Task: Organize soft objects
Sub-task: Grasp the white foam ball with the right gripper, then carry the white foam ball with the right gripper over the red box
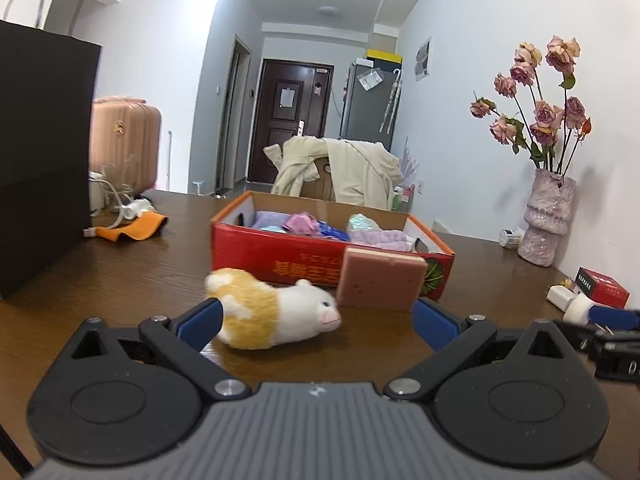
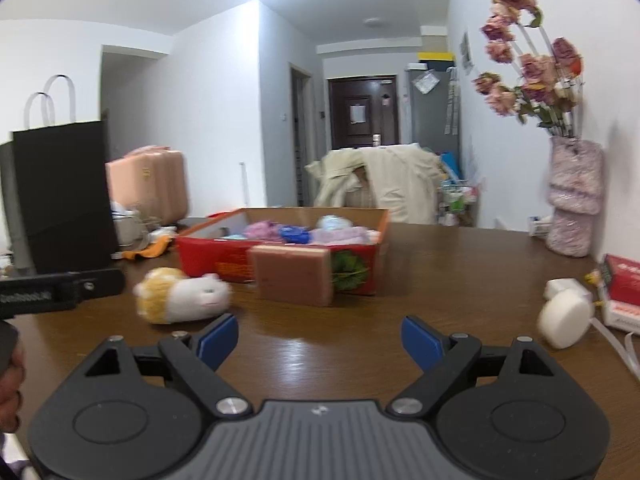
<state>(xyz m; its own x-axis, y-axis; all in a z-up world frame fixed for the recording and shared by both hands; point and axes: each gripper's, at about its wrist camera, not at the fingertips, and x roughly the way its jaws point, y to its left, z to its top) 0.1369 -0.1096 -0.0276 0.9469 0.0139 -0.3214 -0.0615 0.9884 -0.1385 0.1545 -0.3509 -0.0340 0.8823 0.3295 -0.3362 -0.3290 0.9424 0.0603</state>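
Note:
A white and orange plush hamster (image 1: 276,314) (image 2: 182,294) lies on the wooden table before the red cardboard box (image 1: 280,258) (image 2: 216,254). Several soft pastel items fill that box. A pink sponge block (image 1: 380,278) (image 2: 294,276) stands upright against the box front. My left gripper (image 1: 320,320) is open, low over the table, its left pad beside the hamster's back, nothing pressed. My right gripper (image 2: 320,340) is open over bare wood, short of the sponge. A white round puff (image 2: 564,318) (image 1: 576,308) lies at the right.
A tall black paper bag (image 1: 40,160) (image 2: 64,196) stands at the left. A vase of dried roses (image 1: 548,220) (image 2: 574,196) stands by the right wall, with a red carton (image 1: 604,286) (image 2: 624,284) near it. An orange cloth (image 1: 136,228) and cables lie behind left.

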